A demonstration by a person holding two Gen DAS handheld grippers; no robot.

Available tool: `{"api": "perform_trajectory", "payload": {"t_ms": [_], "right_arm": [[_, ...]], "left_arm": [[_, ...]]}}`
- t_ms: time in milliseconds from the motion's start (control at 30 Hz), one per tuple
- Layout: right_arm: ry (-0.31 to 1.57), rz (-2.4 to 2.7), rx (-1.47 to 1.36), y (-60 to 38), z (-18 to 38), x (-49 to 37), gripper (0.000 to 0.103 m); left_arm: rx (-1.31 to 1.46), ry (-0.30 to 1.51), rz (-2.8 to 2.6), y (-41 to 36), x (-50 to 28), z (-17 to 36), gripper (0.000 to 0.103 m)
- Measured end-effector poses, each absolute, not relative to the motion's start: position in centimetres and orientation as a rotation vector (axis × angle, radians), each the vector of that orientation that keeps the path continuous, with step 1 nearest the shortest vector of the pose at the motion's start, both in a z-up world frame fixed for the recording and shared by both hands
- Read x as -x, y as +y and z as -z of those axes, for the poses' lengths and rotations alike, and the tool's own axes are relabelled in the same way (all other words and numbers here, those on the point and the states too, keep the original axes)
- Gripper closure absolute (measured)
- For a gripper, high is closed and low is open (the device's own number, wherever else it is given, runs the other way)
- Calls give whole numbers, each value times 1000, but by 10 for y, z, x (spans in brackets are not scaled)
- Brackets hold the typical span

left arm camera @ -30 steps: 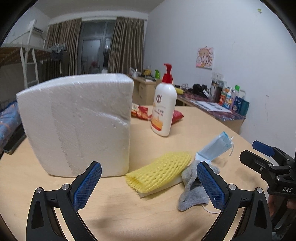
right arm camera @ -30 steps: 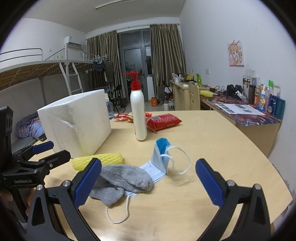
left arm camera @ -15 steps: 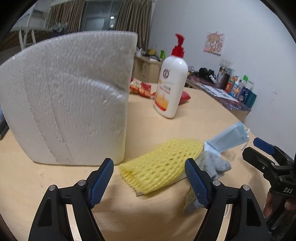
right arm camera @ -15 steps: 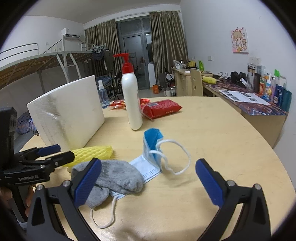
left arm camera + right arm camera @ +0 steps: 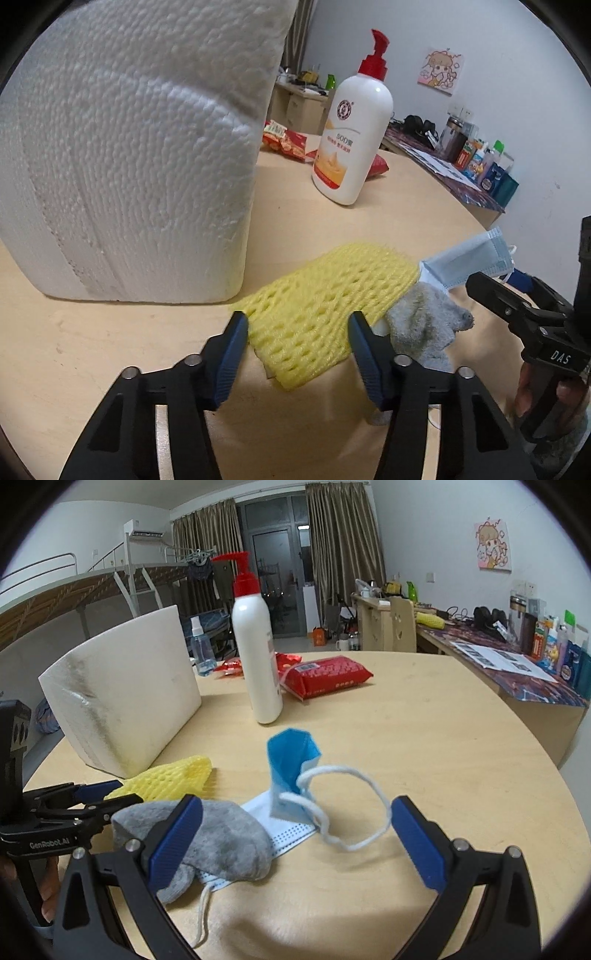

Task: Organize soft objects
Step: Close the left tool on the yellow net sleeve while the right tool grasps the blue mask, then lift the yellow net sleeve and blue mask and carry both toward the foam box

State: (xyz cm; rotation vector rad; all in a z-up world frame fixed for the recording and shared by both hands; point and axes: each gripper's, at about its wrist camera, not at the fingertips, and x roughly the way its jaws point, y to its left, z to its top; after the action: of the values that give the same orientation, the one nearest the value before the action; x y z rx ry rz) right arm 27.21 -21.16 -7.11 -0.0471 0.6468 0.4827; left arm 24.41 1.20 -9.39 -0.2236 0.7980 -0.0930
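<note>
Yellow foam net (image 5: 325, 306) flat on table (image 5: 110, 350), grey sock (image 5: 424, 332) touching its edge. Left gripper (image 5: 297, 354) jaws closing, net end between, pads not yet pressing. Right gripper (image 5: 291, 845) wide apart, empty.

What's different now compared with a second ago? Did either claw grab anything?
The left claw dropped closer to the yellow foam net, and its jaws are closing around the net's near end, not yet pinching it. The right claw edged nearer the grey sock and face mask, staying wide open. Nothing on the table has shifted.
</note>
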Motion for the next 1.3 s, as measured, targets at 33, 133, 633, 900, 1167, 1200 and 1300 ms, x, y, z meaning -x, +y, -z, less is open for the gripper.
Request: {"api": "perform_trajectory", "payload": {"t_ms": [33,133,633,900,1167,1200,1300], "right_arm": [[665,-491,41,-211,72,-275,0],[690,-512,28,-213,73,-278,0],[741,-488,-11,-213,71,-294,83],[691,-512,2,-212,66,-284,91],[639,-512,-45,-220,55,-280,91],[631,-509,-46,-221,52,-279,91],[610,-506,-51,-223,46,-276,91]], "left_arm": [[228,804,95,13,-244,95,47],[241,811,100,16,-243,96,52],[277,762,147,25,-233,92,81],[262,700,185,19,-224,81,87],[233,619,179,17,-214,63,87],[236,618,176,18,-214,62,87],[237,609,163,19,-213,58,87]]}}
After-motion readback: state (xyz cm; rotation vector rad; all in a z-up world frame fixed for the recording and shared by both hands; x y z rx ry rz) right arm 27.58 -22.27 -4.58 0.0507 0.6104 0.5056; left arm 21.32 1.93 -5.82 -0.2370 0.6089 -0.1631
